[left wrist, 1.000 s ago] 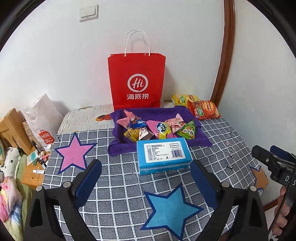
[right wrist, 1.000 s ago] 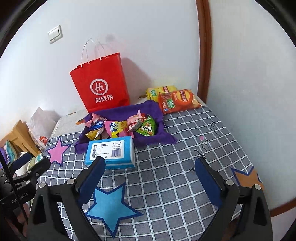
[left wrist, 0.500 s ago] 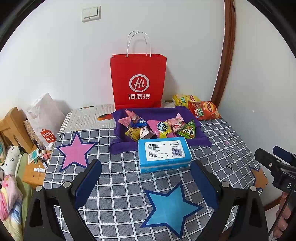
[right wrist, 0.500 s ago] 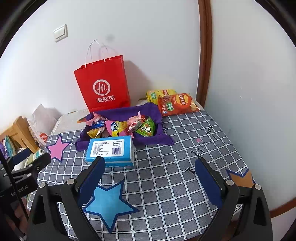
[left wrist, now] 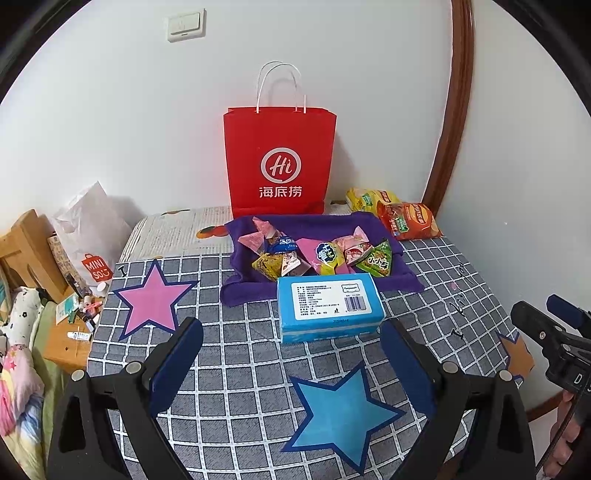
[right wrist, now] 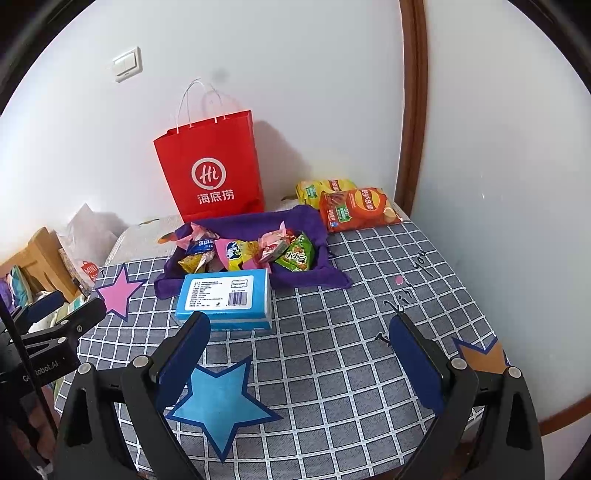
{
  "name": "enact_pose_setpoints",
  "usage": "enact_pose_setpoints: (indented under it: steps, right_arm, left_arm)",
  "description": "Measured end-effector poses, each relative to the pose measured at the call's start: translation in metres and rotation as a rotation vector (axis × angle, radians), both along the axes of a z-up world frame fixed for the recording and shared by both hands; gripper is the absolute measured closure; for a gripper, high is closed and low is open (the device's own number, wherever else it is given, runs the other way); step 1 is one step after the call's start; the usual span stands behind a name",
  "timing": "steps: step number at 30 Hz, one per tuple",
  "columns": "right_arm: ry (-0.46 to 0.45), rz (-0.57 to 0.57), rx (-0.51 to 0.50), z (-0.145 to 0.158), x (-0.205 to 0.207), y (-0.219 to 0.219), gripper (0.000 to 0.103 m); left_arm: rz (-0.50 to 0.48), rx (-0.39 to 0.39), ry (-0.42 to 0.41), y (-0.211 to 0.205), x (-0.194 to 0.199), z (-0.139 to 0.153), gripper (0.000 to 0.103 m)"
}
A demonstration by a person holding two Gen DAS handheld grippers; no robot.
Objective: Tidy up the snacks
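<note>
Red paper bag (left wrist: 279,162) "Hi", "MINISO" white bag (left wrist: 96,266)

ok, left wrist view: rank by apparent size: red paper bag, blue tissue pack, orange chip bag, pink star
1. red paper bag
2. blue tissue pack and pink star: look alike, unranked; both are nearer the camera than the bag
3. orange chip bag

A light switch (left wrist: 185,25) sits above a MINISO bag (left wrist: 96,266).
</note>
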State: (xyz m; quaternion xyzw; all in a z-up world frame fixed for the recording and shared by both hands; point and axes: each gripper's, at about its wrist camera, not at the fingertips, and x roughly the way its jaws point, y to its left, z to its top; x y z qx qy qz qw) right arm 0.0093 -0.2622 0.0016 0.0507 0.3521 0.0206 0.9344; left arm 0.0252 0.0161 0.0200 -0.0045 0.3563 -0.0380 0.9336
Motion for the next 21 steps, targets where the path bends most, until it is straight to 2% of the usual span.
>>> enact_pose_setpoints:
  steps: [21]
  right_arm:
    - [-0.005,0.000,0.008,-0.0003,-0.0037,-0.0032,0.007]
  left_arm:
    - [0.000,0.001,-0.003,-0.0009,-0.0008,0.0003,0.006]
